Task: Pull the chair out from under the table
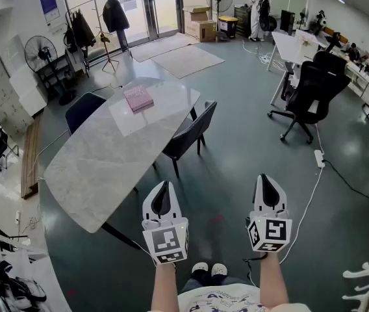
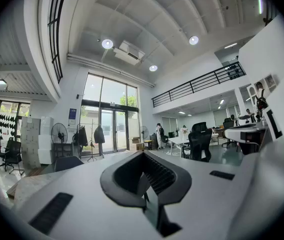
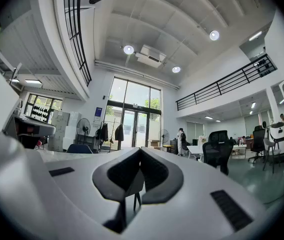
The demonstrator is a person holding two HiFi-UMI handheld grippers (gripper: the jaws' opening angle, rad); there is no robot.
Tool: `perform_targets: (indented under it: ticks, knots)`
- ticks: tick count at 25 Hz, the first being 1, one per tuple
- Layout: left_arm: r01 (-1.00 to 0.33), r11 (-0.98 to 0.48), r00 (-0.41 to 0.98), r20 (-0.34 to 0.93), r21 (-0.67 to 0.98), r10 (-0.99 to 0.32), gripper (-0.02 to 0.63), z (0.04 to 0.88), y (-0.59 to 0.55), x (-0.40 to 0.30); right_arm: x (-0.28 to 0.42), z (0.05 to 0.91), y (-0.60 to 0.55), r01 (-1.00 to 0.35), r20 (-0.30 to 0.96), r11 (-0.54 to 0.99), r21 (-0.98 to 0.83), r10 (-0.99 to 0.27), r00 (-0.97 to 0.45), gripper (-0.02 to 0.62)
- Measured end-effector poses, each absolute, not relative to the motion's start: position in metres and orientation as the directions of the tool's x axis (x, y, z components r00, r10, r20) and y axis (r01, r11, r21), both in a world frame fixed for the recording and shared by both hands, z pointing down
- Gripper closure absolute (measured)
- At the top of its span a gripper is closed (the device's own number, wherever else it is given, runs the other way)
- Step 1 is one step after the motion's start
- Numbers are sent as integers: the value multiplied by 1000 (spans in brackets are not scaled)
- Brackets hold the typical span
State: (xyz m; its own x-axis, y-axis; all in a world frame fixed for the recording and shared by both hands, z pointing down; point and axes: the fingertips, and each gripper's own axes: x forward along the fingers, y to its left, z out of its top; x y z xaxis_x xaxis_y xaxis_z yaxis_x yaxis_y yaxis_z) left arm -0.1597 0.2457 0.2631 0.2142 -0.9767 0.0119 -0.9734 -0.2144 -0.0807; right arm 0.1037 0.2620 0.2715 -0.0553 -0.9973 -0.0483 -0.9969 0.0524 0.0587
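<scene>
A dark grey padded chair (image 1: pixel 191 132) sits tucked against the right edge of the white marble table (image 1: pixel 100 174), centre frame. Below, the left gripper (image 1: pixel 164 190) and right gripper (image 1: pixel 267 184) hover well apart from it, jaws closed and empty. If they arrive closed, they might only nudge the backrest.

The left gripper (image 1: pixel 164 190) and the right gripper (image 1: pixel 266 182) are showing white shells with black jaw pads. Their marker cubes (image 1: pixel 167 242) are displaying black-and-white square patterns. Ahead of the left gripper, the table (image 1: pixel 100 168) is presenting a white top with grey marble veining, and the book (image 1: pixel 138 99) on it is showing pink. Ahead, between both grippers, the chair (image 1: pixel 191 130) is appearing dark grey. The floor (image 1: pixel 236 109) is appearing dark grey-green. Far ahead of the right gripper, the office chair (image 1: pixel 314 90) is showing black.
</scene>
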Motion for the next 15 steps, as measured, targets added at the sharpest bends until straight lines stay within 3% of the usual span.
perform_targets:
  ticks: [15]
  knots:
    - [-969,-241,240,16,-59,-971,591,272,224,-170,89,277,247,-998,-58,39,57,-997,-42,588]
